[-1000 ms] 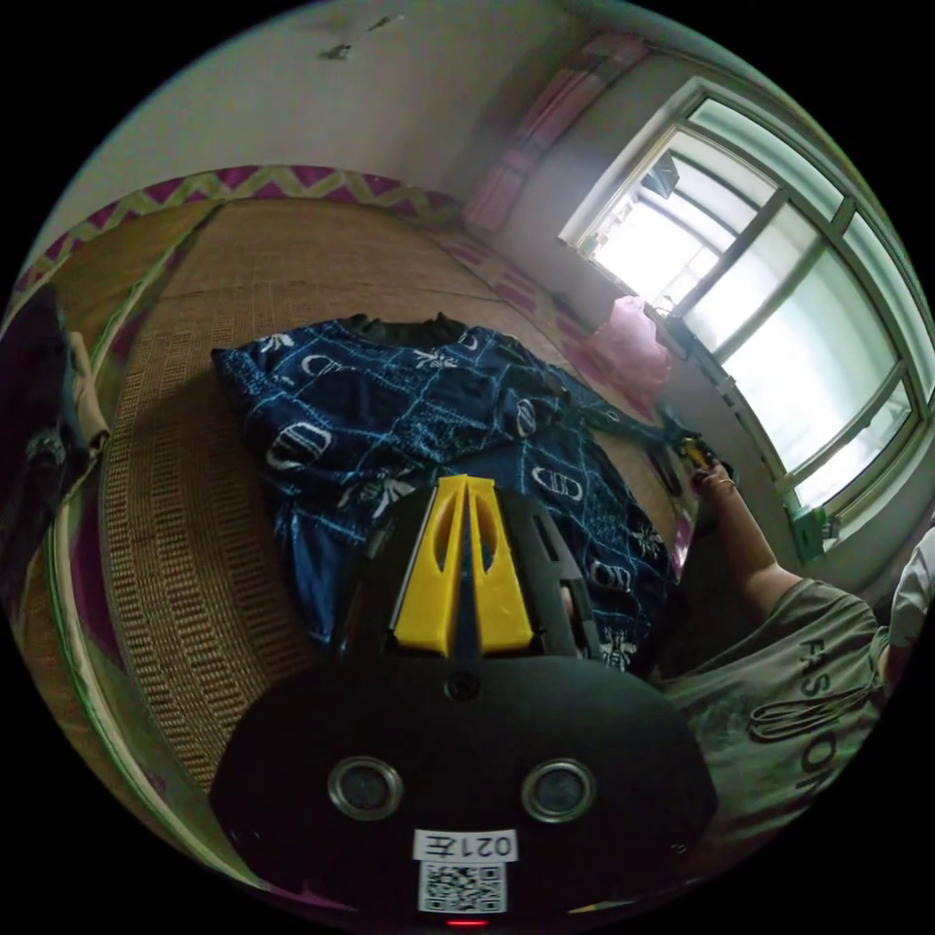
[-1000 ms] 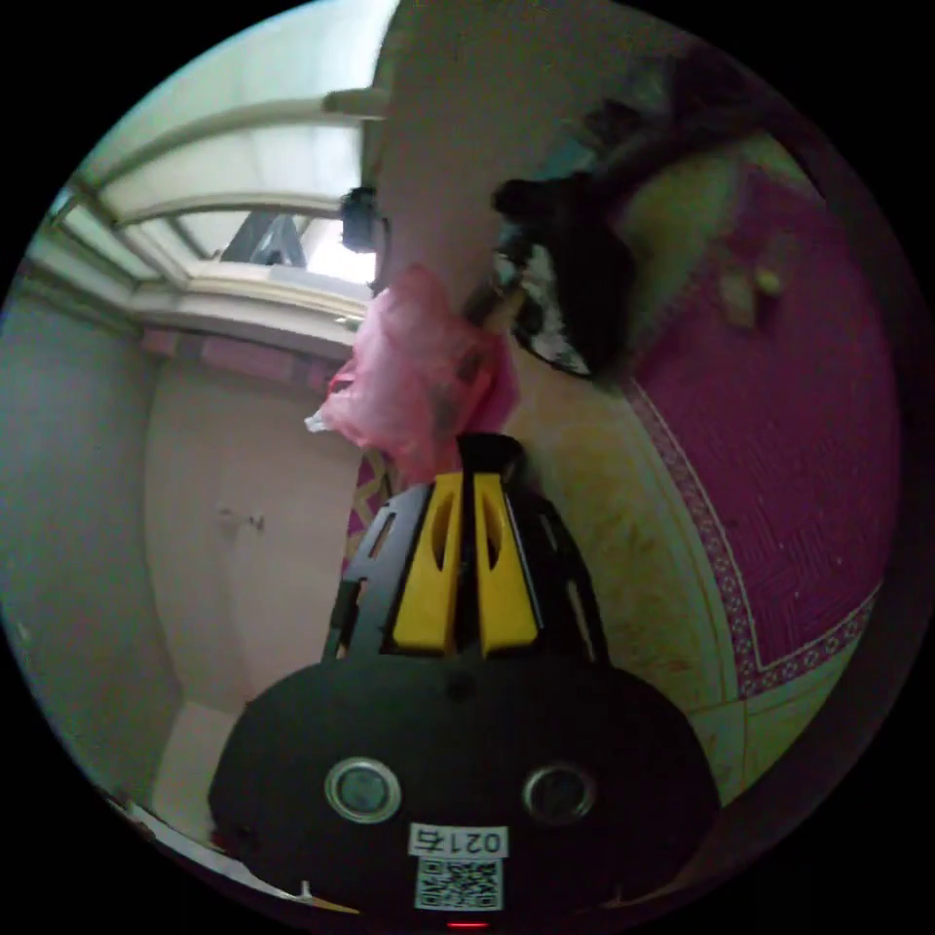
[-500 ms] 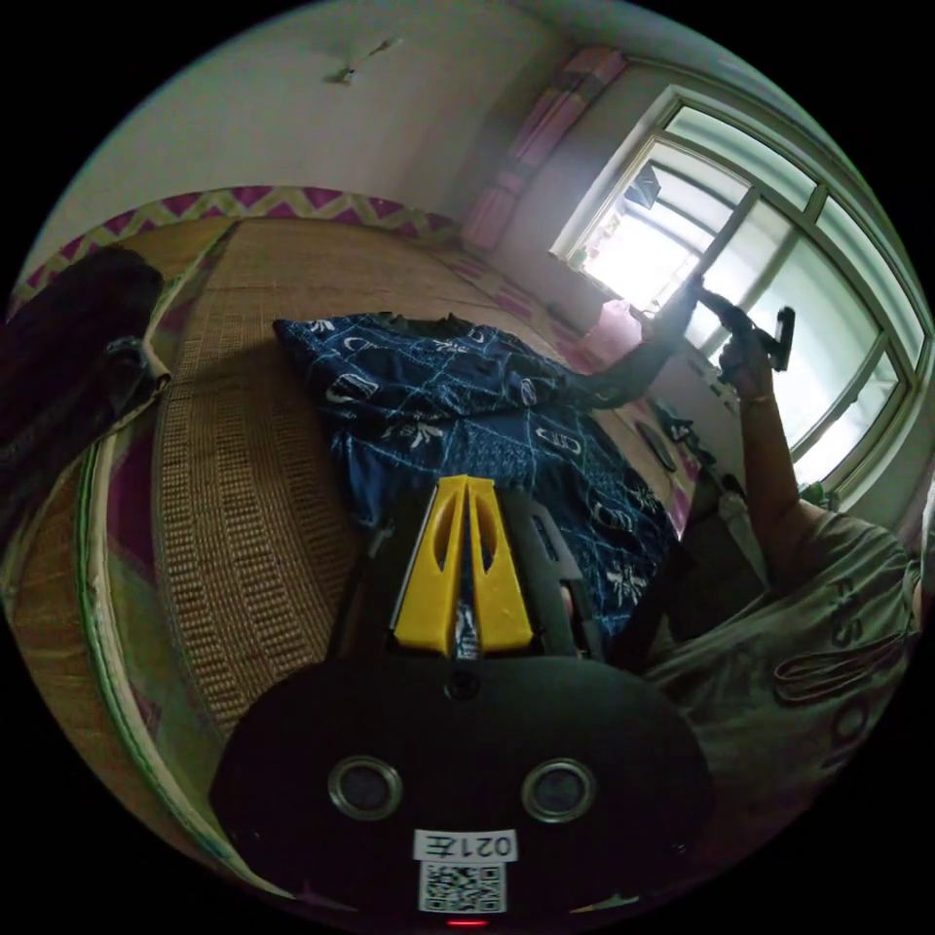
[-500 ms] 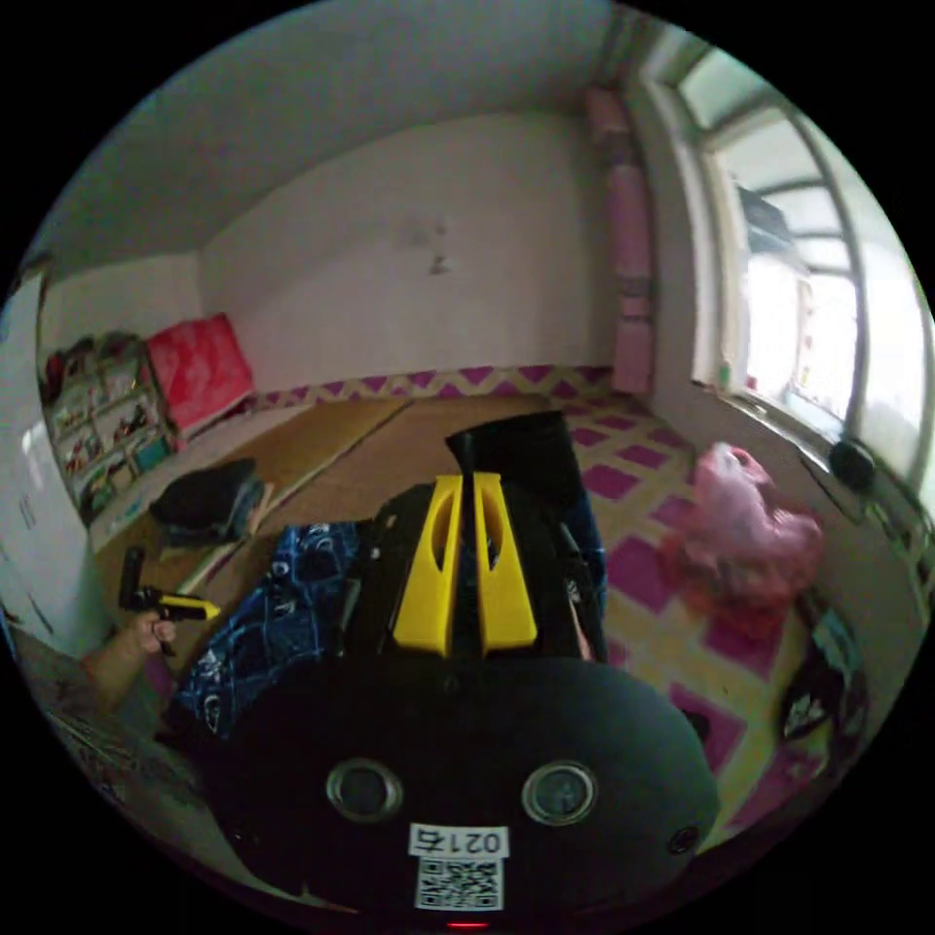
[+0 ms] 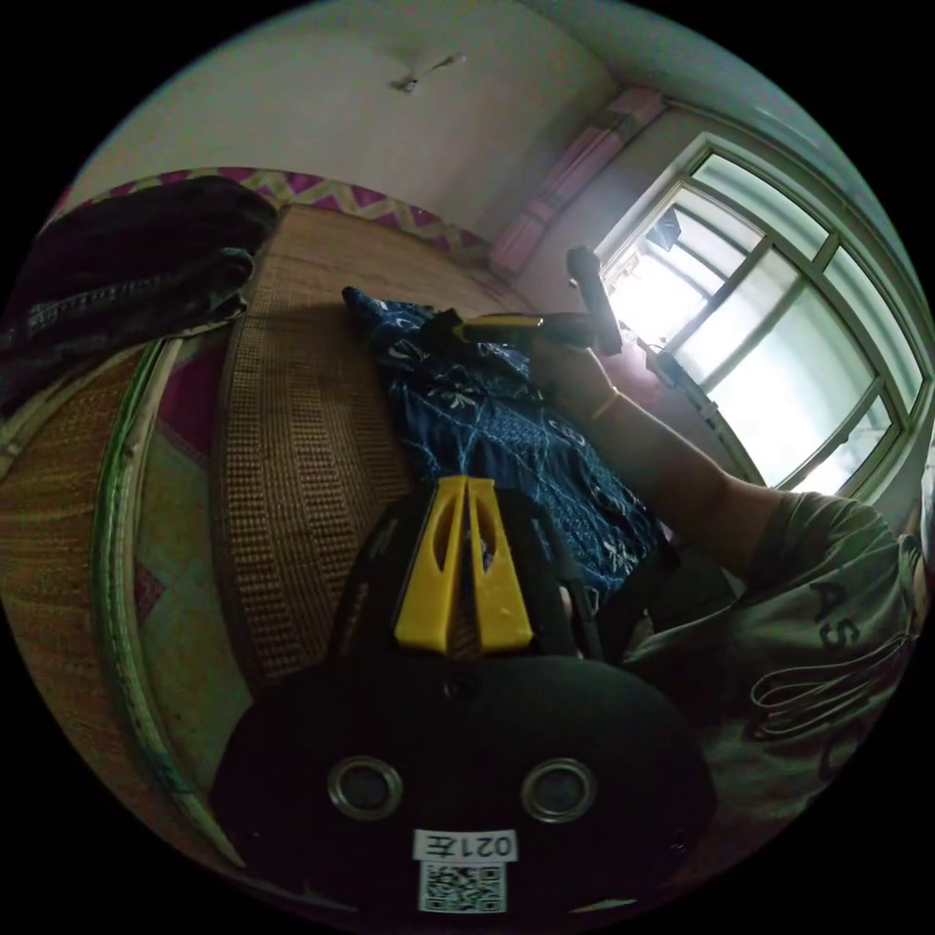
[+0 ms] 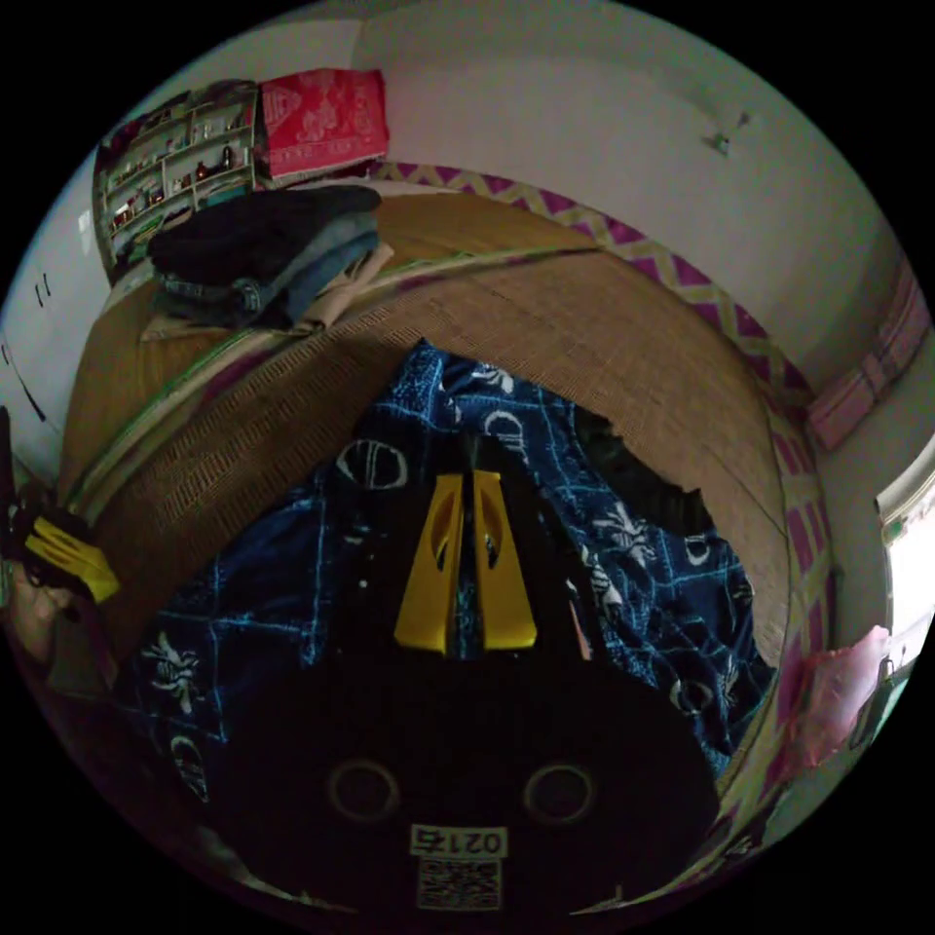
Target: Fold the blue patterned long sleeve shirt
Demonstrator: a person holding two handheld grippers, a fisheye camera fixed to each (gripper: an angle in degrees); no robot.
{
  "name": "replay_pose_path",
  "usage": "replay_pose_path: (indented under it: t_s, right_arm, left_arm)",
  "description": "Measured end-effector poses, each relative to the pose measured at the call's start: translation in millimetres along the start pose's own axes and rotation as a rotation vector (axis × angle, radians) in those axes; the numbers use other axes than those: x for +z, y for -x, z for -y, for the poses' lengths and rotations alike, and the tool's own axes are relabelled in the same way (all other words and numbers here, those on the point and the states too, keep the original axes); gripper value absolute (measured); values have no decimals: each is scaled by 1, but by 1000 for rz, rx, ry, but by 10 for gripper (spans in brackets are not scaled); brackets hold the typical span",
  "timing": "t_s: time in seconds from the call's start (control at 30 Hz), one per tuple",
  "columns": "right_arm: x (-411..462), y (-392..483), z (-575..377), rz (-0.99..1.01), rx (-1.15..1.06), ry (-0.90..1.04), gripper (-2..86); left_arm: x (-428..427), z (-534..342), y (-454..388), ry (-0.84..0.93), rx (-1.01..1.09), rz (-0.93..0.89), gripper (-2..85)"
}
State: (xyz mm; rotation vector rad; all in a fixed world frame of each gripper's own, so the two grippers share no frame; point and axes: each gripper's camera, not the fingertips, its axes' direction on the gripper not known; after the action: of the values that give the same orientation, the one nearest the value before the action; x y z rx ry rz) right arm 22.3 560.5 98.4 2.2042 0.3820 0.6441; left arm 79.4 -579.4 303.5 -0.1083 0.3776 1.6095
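Observation:
The blue patterned shirt lies spread on a woven straw mat. In the left gripper view my left gripper is shut, hanging over the mat beside the shirt's edge with nothing visible between its jaws. Beyond it a hand holds my right gripper over the shirt, with a dark cuff at its tip. In the right gripper view the right gripper is shut just above the shirt, the sleeve's dark end at its tips. The left gripper shows at that view's left edge, off the cloth.
A pile of dark folded clothes sits past the mat's edge. A shelf and a red cloth stand by the wall. A pink bag lies near the window. The person's arm reaches across the shirt.
The right gripper lifted the right sleeve from near the window and swung it over the shirt's body. The left gripper drifted off the shirt's edge towards the mat.

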Motion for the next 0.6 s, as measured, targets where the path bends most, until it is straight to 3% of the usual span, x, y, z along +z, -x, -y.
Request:
replay_pose_path:
  t_s: [0.13, 0.27, 0.33, 0.47, 0.6]
  right_arm:
    - [31, 43, -16, 54, -20, -69, 7]
    - [114, 89, -34, 15, -87, 81, 26]
    - [115, 91, -47, 37, -80, 38, 51]
    - [83, 52, -90, 198, -22, -43, 82]
    - [55, -12, -145, 12, 64, -79, 65]
  left_arm:
    - [-27, -16, 17, -10, -31, -2, -10]
    - [-41, -24, 25, -1, -55, -71, -9]
    - [-50, -29, 23, 3, -45, -67, -9]
    - [-72, -45, 26, 17, -49, -56, -9]
    - [-89, -59, 32, 16, -79, -76, -10]
